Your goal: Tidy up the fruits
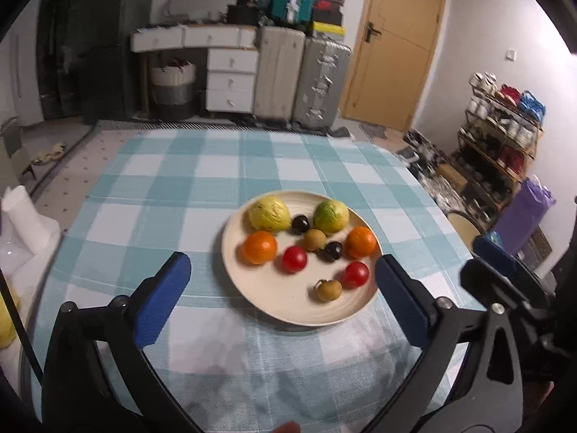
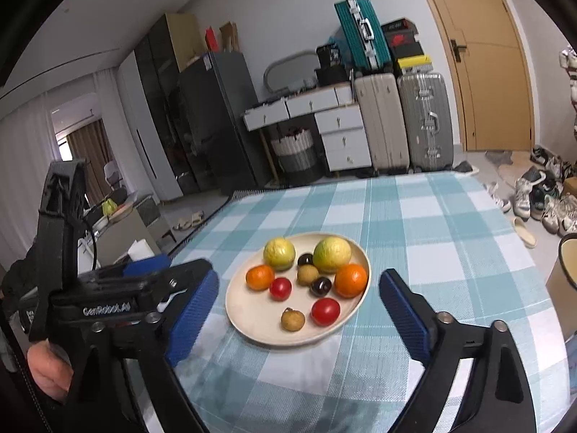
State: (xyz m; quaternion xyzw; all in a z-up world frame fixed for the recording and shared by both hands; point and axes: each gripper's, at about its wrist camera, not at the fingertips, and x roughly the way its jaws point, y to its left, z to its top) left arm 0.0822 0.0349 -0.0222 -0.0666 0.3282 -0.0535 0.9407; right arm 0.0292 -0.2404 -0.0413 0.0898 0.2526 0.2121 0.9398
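A cream plate [image 1: 288, 310] of fruit sits toward the near side of a worktop [image 1: 180, 180] spread with a blue-and-white checked cloth: two yellow-green guavas [image 1: 268, 213] at the far rim, two oranges [image 1: 259, 247] flanking them, two red tomatoes [image 1: 294, 258], two dark plums [image 1: 300, 224] and two brown longans [image 1: 329, 289] paired down the middle, all inside the rim. The left gripper [image 1: 281, 288] and right gripper [image 2: 299, 306] hang above the near edge of the plate, jaws spread wide and holding nothing, no pad touching fruit or dish. The arrangement looks complete or nearly so. The sound course now would be to lift both tools straight clear without clipping the rim, since the small round fruits would likely roll at a slight knock. Suitcases [image 2: 404, 122] and a door [image 2: 483, 54] stand behind.
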